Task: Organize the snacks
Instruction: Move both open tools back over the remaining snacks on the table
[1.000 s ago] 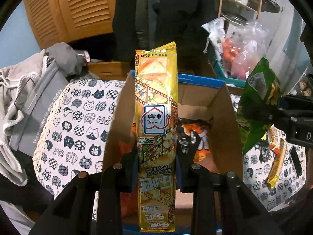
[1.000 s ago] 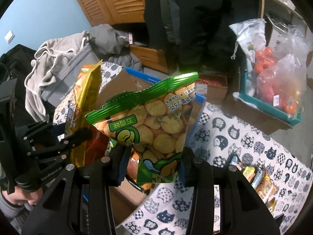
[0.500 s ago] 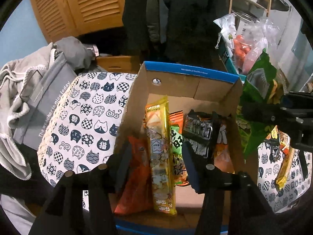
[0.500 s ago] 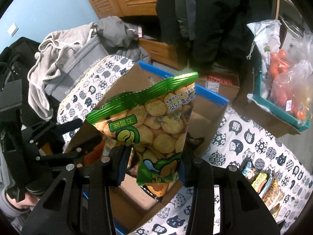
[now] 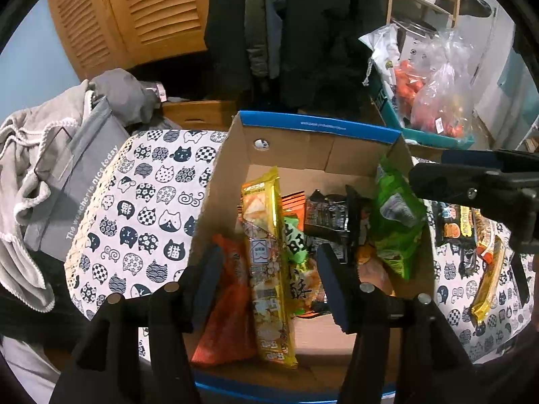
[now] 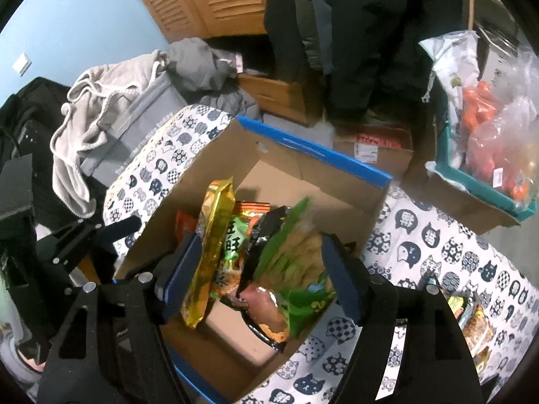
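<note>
A cardboard box [image 5: 323, 149] with a blue rim stands on the cat-print tablecloth and holds several snack packs. The long gold snack pack [image 5: 266, 269] lies in it, left of centre; it also shows in the right wrist view [image 6: 212, 245]. The green chips bag [image 5: 397, 225] lies at the box's right side and shows in the right wrist view [image 6: 296, 269]. My left gripper [image 5: 269, 286] is open and empty above the box. My right gripper [image 6: 259, 269] is open above the green bag, apart from it.
More snack packs [image 5: 471, 235] lie on the tablecloth [image 5: 141, 208] right of the box. Grey clothes and a grey bag [image 5: 67, 168] lie at the left. A teal bin with bagged items [image 5: 438, 101] stands at the back right.
My left gripper let go of the gold pack, which now lies in the box. My right gripper opened and the green bag dropped into the box.
</note>
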